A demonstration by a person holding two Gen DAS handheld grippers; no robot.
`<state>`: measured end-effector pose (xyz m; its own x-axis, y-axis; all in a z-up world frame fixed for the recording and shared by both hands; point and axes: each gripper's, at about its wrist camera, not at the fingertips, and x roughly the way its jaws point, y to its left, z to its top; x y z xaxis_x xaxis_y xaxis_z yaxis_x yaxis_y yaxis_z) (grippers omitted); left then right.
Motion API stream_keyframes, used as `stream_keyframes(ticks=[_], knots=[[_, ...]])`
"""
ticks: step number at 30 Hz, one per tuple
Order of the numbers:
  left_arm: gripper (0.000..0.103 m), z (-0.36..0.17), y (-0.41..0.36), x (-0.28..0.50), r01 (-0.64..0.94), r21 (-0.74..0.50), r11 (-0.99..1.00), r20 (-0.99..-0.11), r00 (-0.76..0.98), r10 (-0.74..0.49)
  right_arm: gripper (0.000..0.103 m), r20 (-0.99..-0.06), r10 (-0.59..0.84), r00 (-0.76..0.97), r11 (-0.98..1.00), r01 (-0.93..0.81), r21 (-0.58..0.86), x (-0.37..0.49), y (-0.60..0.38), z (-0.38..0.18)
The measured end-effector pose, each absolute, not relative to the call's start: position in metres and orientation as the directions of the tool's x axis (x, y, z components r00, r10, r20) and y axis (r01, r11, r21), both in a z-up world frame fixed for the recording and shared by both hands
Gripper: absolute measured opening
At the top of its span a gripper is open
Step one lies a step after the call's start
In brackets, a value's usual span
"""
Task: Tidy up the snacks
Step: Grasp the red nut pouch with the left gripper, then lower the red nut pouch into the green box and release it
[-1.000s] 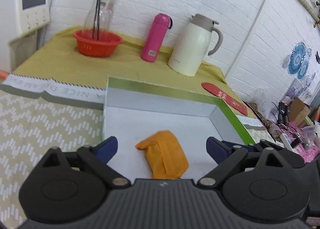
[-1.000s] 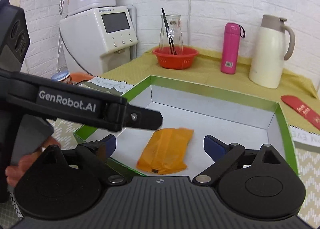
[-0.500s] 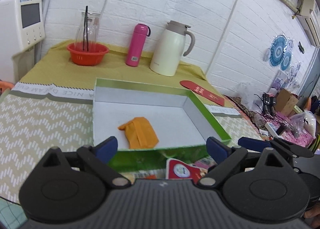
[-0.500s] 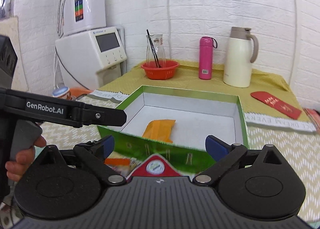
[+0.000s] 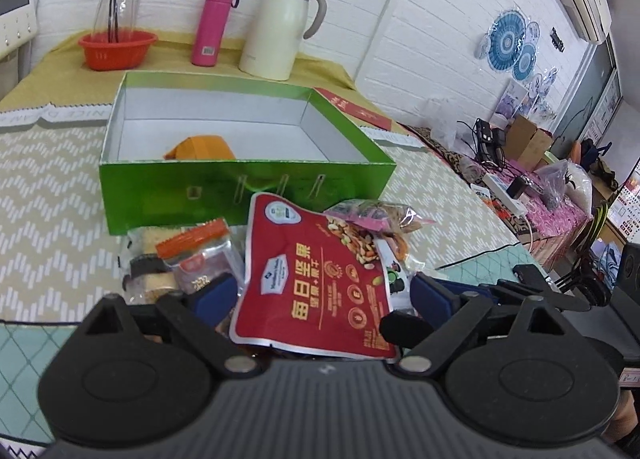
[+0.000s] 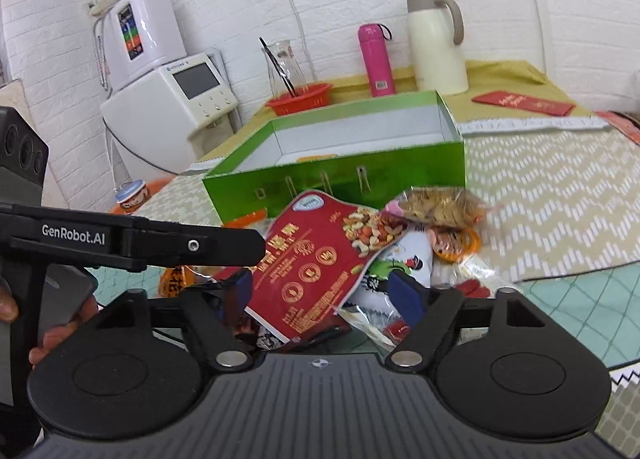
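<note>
Both claws are spread wide and holding nothing, hovering over the snack pile on the counter (image 5: pixel 48 187). The left claw (image 5: pixel 320 295) sits right above the red mixed-nuts pouch (image 5: pixel 316 271), which lies on top of the heap just in front of the green box (image 5: pixel 240 195). Left of the pouch there's a clear packet with an orange top (image 5: pixel 196 255), and a small bag of nuts (image 5: pixel 368 215) on its right. The right claw (image 6: pixel 322 285) frames the same red pouch (image 6: pixel 316 255) from the other side, with a crinkly snack bag (image 6: pixel 440 207) beyond it. Inside the box there's one orange packet (image 5: pixel 200 147) lying flat on the white bottom.
</note>
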<state>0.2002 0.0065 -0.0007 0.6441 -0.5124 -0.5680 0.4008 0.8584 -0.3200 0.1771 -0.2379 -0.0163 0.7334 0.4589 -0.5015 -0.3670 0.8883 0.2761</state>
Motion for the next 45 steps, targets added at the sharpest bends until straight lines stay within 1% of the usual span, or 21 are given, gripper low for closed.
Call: stream_keyframes(ticks=[1,2,3,4,5,6,11,12,14,18,20,21,22,23,24,25,26,28,34,40,45], knots=[[0.087,-0.002,0.005,0.203,0.396,-0.312,0.863,-0.575,0.644,-0.504,0.102,-0.508,0.445,0.738,0.895,-0.356,0.268,0.179,-0.237,-0.019],[0.084,-0.004,0.003,0.206,0.394,-0.31,0.866,-0.582,0.642,-0.5,0.094,-0.512,0.432,0.742,0.902,-0.345,0.262,0.181,-0.237,-0.02],[0.071,-0.006,0.003,0.21,0.394,-0.316,0.863,-0.588,0.633,-0.504,0.09,-0.515,0.423,0.746,0.906,-0.335,0.259,0.184,-0.237,-0.022],[0.059,-0.008,0.002,0.215,0.387,-0.322,0.864,-0.598,0.625,-0.503,0.084,-0.517,0.414,0.749,0.91,-0.324,0.259,0.183,-0.24,-0.026],[0.059,-0.011,0.002,0.22,0.376,-0.324,0.868,-0.606,0.622,-0.496,0.077,-0.52,0.41,0.749,0.911,-0.315,0.265,0.185,-0.241,-0.027],[0.059,-0.013,0.002,0.223,0.367,-0.324,0.872,-0.61,0.623,-0.489,0.074,-0.52,0.413,0.748,0.91,-0.311,0.275,0.188,-0.243,-0.028],[0.06,-0.017,0.002,0.238,0.343,-0.329,0.88,-0.618,0.627,-0.475,0.064,-0.532,0.43,0.73,0.902,-0.316,0.295,0.191,-0.244,-0.031],[0.067,-0.018,0.002,0.24,0.339,-0.326,0.882,-0.618,0.629,-0.471,0.064,-0.531,0.435,0.727,0.899,-0.32,0.298,0.192,-0.244,-0.031],[0.07,-0.02,0.0,0.243,0.339,-0.322,0.884,-0.62,0.63,-0.467,0.061,-0.531,0.444,0.722,0.895,-0.325,0.306,0.193,-0.243,-0.031],[0.057,-0.02,-0.006,0.243,0.373,-0.289,0.882,-0.627,0.622,-0.469,0.061,-0.535,0.447,0.717,0.893,-0.325,0.311,0.197,-0.243,-0.032],[0.055,-0.02,-0.005,0.243,0.371,-0.298,0.879,-0.626,0.62,-0.474,0.059,-0.533,0.452,0.715,0.89,-0.321,0.323,0.199,-0.243,-0.033],[0.051,-0.02,-0.004,0.243,0.368,-0.313,0.876,-0.623,0.616,-0.482,0.057,-0.531,0.457,0.713,0.887,-0.324,0.328,0.2,-0.243,-0.033],[0.048,-0.02,-0.003,0.243,0.366,-0.323,0.873,-0.622,0.613,-0.487,0.052,-0.528,0.464,0.711,0.883,-0.326,0.337,0.201,-0.243,-0.034],[0.046,-0.02,-0.003,0.243,0.365,-0.329,0.871,-0.621,0.611,-0.491,0.041,-0.526,0.473,0.707,0.878,-0.326,0.352,0.202,-0.244,-0.034],[0.042,-0.019,-0.003,0.241,0.365,-0.331,0.87,-0.619,0.612,-0.492,0.039,-0.526,0.481,0.701,0.872,-0.322,0.368,0.204,-0.244,-0.035],[0.038,-0.018,-0.003,0.239,0.366,-0.331,0.87,-0.616,0.615,-0.493,0.029,-0.526,0.481,0.701,0.872,-0.32,0.37,0.203,-0.243,-0.035],[0.035,-0.017,-0.004,0.236,0.37,-0.334,0.867,-0.612,0.615,-0.497,0.021,-0.53,0.469,0.706,0.879,-0.314,0.359,0.202,-0.242,-0.034],[0.03,-0.013,-0.005,0.23,0.38,-0.329,0.865,-0.608,0.616,-0.502,0.016,-0.521,0.473,0.711,0.878,-0.328,0.349,0.196,-0.24,-0.031],[0.023,0.008,0.001,0.213,0.395,-0.337,0.855,-0.565,0.641,-0.519,0.014,-0.481,0.483,0.732,0.872,-0.354,0.337,0.183,-0.238,-0.013],[0.023,0.047,0.004,0.208,0.433,-0.327,0.84,-0.478,0.691,-0.542,0.013,-0.389,0.487,0.782,0.87,-0.398,0.291,0.18,-0.239,0.023],[0.023,0.074,-0.003,0.238,0.434,-0.336,0.836,-0.436,0.715,-0.547,0.013,-0.334,0.472,0.816,0.88,-0.413,0.233,0.211,-0.24,0.048]])
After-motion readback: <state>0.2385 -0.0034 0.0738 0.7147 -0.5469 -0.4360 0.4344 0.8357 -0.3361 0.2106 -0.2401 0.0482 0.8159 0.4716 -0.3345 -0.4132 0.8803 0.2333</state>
